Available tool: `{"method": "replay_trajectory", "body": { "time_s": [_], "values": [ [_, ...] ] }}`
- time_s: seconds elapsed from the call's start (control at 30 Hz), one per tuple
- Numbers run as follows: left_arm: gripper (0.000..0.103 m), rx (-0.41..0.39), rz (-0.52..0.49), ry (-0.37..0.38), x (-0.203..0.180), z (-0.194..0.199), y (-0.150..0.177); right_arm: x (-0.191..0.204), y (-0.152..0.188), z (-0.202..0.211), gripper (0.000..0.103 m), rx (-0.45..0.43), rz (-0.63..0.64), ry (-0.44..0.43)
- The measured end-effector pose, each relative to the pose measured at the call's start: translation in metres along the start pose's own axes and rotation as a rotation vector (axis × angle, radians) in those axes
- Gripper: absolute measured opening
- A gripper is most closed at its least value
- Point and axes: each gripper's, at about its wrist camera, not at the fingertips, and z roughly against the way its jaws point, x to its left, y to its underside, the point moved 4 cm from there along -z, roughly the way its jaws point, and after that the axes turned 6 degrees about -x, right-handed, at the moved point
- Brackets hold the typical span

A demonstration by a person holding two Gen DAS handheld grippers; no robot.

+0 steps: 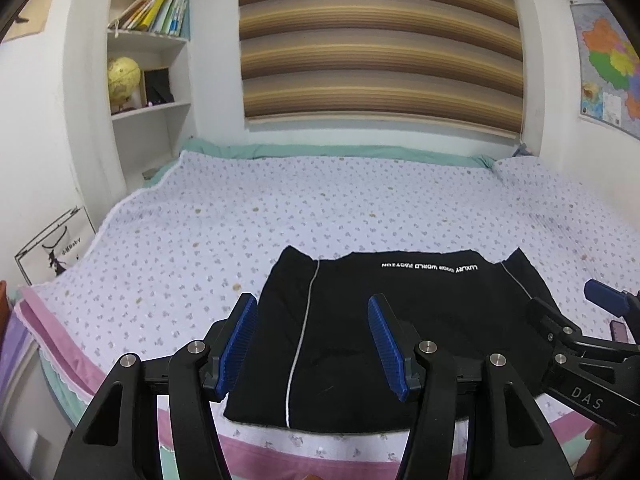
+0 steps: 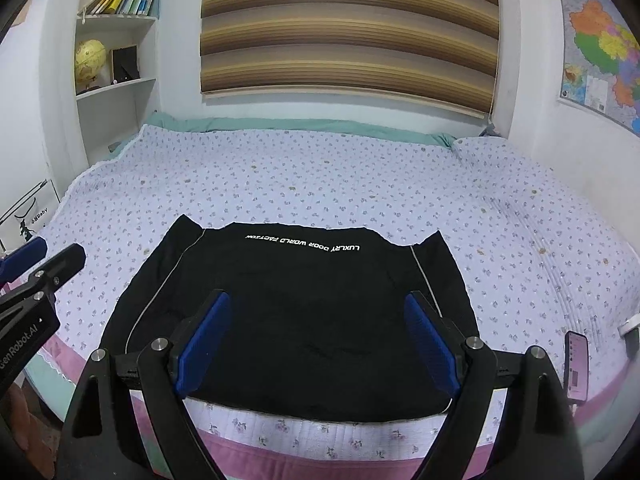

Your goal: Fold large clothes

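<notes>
A black garment (image 1: 352, 340) with white piping and white lettering lies folded flat in a rough rectangle near the front edge of the bed; it also shows in the right wrist view (image 2: 304, 320). My left gripper (image 1: 312, 312) is open and empty, held above the garment's left half. My right gripper (image 2: 318, 310) is open and empty, held above the garment's front middle. The right gripper also shows in the left wrist view (image 1: 576, 312) at the garment's right edge. The left gripper shows in the right wrist view (image 2: 44, 256) at far left.
The bed (image 1: 280, 208) has a lilac flowered quilt with a pink border at the front. A phone (image 2: 576, 364) lies on the quilt at front right. A bookshelf (image 1: 148, 80) with a globe stands back left. A striped blind and a wall map are behind.
</notes>
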Motion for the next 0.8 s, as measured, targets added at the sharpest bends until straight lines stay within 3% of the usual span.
{"method": "replay_trajectory", "body": {
  "time_s": [0.17,0.5,0.8],
  "values": [
    [0.059,-0.027,0.031,0.024,0.003,0.005,-0.002,-0.003,0.002,-0.004,0.090,0.013,-0.008,0.003],
    [0.059,-0.081,0.023,-0.001,0.001,0.013,-0.006,-0.005,0.006,-0.010,0.090,0.040,-0.005,-0.006],
    [0.059,-0.129,-0.006,-0.069,-0.001,0.019,-0.008,-0.012,0.007,-0.011,0.090,0.049,-0.013,0.003]
  ]
}}
